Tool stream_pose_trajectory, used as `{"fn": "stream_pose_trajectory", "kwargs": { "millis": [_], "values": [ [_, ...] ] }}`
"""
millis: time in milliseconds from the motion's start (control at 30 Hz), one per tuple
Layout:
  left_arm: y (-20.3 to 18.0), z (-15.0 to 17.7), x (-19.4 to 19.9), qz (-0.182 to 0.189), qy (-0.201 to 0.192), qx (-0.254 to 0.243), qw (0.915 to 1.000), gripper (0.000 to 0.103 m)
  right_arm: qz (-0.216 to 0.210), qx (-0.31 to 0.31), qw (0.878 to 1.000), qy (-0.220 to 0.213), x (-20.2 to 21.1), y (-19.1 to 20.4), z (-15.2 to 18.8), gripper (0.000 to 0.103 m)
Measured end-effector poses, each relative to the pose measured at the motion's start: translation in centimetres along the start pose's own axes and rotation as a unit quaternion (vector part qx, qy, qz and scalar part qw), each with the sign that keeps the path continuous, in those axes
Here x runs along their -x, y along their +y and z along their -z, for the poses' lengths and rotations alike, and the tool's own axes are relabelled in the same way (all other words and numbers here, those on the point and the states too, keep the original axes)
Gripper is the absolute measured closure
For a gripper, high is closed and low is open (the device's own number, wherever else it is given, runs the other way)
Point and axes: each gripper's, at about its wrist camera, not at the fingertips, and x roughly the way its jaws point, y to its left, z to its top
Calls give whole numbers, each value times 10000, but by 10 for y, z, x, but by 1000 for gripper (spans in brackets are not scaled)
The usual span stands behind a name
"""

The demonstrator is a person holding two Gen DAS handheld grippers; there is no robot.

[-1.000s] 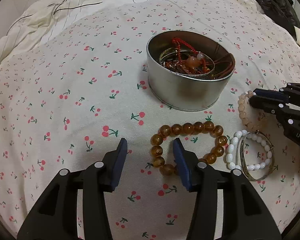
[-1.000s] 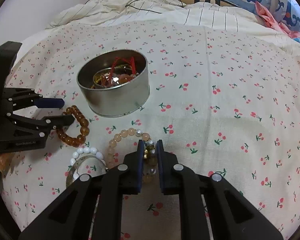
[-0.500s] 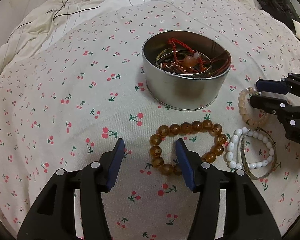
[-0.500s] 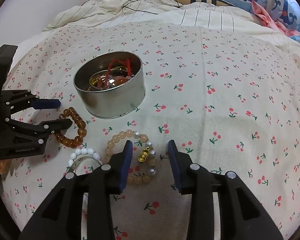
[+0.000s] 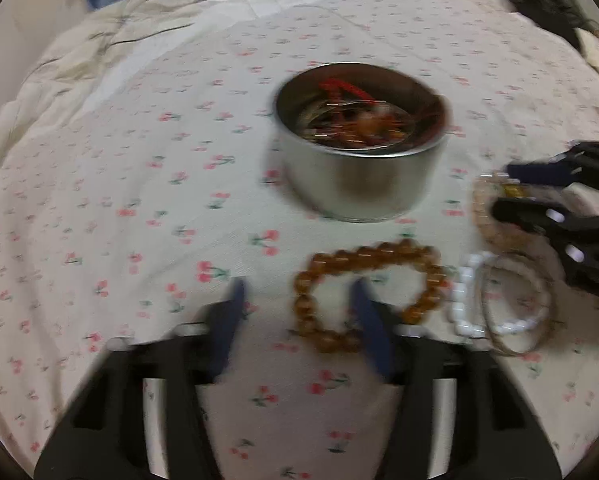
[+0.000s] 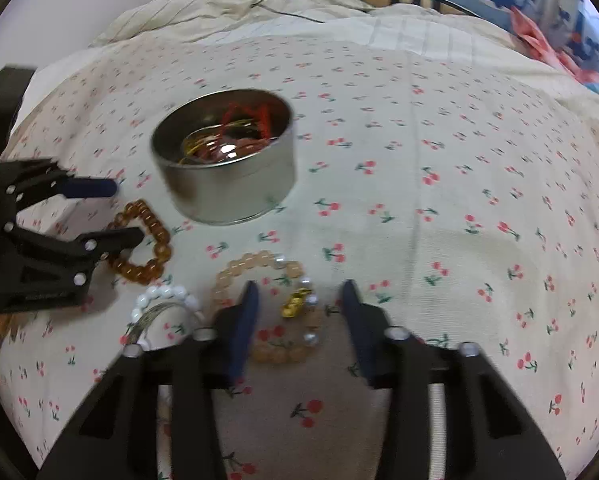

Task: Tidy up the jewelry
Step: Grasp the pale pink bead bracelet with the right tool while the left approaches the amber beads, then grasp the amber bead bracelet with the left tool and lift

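Left gripper (image 5: 297,294) jaws apart, straddling amber bead bracelet (image 5: 369,294); right gripper (image 6: 299,294) jaws apart around peach bead bracelet (image 6: 267,308); round tin (image 6: 225,156) at 11 o'clock

Tin (image 6: 227,178) blocks ahead; bracelets (image 6: 143,240) crowd cloth (image 6: 439,208) left; right side open.

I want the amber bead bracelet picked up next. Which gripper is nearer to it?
Left. The left gripper is open astride the amber bead bracelet's near-left beads. The right gripper is open over the pale peach bracelet, farther right.
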Motion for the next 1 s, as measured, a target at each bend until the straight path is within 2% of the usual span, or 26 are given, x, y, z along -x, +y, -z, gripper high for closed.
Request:
{"fn": "stream_pose_trajectory", "kwargs": {
  "millis": [33, 100, 333, 433, 567, 1000],
  "values": [
    [-1, -1, 2, 126, 1, 4, 9999, 93, 36, 71, 10000, -23, 1, 3, 0, 89],
    [-6, -1, 8, 25, -160, -132, 9998, 93, 28, 68, 9999, -73, 3, 3, 1, 92],
    [-3, -5, 35, -77, -769, -59, 9970, 93, -116, -282, 9987, -419, 18, -11, -3, 92],
    [-5, -7, 41, -198, -906, -120, 9956, 93, -121, -329, 9982, -497, 22, -11, -5, 92],
    [-8, -5, 46, -364, -1002, -249, 9940, 93, -145, -397, 9976, -553, 24, -14, -7, 92],
    [-17, -8, 55, -452, -1137, -418, 9916, 92, -230, -515, 9960, -699, 30, -17, -10, 92]
  ]
}}
